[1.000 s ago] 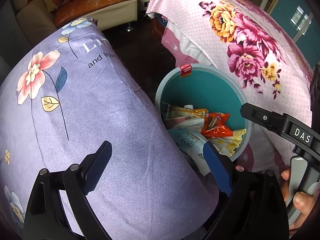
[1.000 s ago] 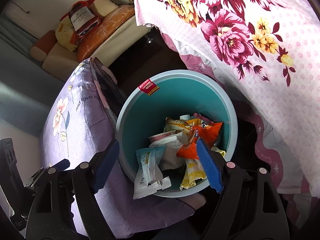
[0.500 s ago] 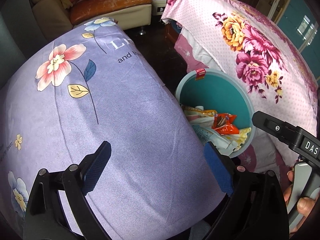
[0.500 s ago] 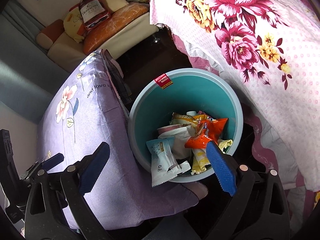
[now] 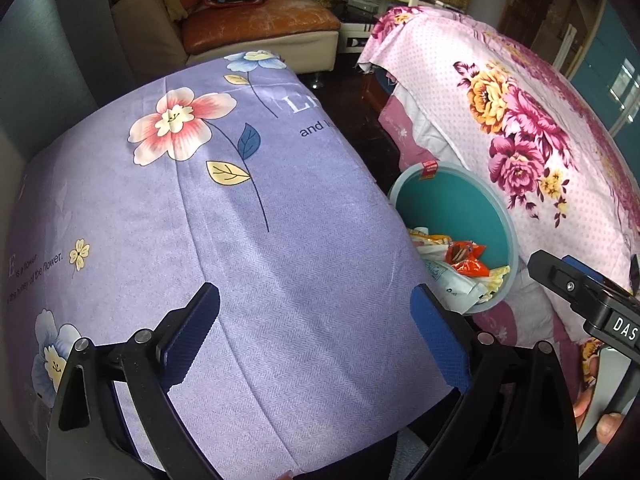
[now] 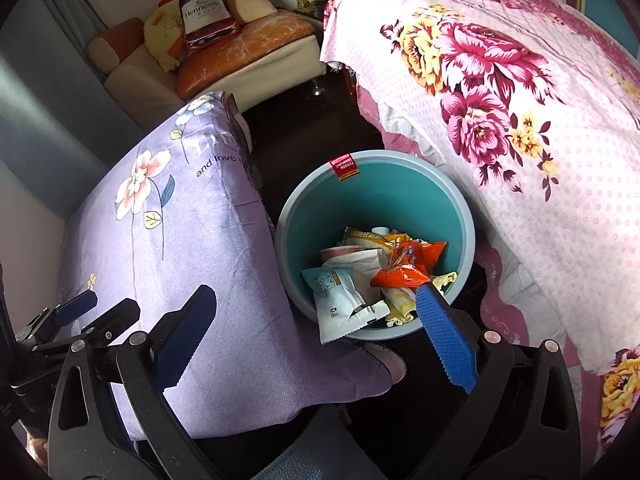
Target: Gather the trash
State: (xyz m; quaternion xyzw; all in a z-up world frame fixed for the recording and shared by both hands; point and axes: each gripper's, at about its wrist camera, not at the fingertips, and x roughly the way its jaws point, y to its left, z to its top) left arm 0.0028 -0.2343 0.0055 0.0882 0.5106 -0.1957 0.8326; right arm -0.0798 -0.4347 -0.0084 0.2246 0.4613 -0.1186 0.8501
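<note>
Between a lilac floral cloth (image 6: 188,248) and a pink floral cloth (image 6: 532,152), a teal bin (image 6: 380,196) holds wrappers (image 6: 344,300). Left gripper (image 5: 316,328) jaws apart; right gripper (image 6: 316,328) jaws just opened wide, both empty.

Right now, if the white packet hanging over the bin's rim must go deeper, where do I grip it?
Probably grip the white packet at its lower crimped end, which overhangs the bin on the near side. Come from above with the open right gripper.
</note>
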